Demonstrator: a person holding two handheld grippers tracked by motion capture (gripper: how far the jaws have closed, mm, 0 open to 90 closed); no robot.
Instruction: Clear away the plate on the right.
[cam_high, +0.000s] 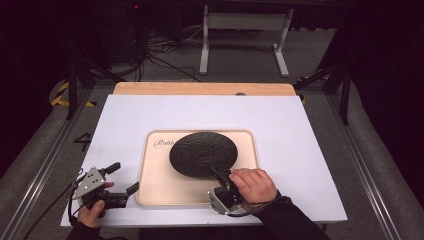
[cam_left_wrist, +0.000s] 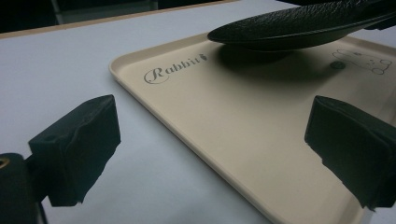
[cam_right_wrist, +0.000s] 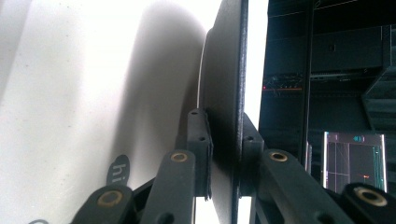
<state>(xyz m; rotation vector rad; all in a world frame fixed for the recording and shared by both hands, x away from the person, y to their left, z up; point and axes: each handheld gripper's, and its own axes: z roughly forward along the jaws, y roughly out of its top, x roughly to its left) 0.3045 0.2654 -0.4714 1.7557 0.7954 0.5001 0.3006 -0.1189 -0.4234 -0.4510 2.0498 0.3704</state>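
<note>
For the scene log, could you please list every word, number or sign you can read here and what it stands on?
"Rabbit", in script, on the beige tray near its far left corner.
"hi", white letters on a dark round mark on the tray; the rest is hidden behind the right gripper.
The screen in the background: too small to read.

A round black plate (cam_high: 202, 153) with a pebbled, leathery texture sits over the cream tray (cam_high: 150, 187) marked "Rabbit", and its near rim is lifted, pinched between the right gripper's (cam_high: 220, 173) jaws, so it tilts above the tray's middle, on the white table
</note>
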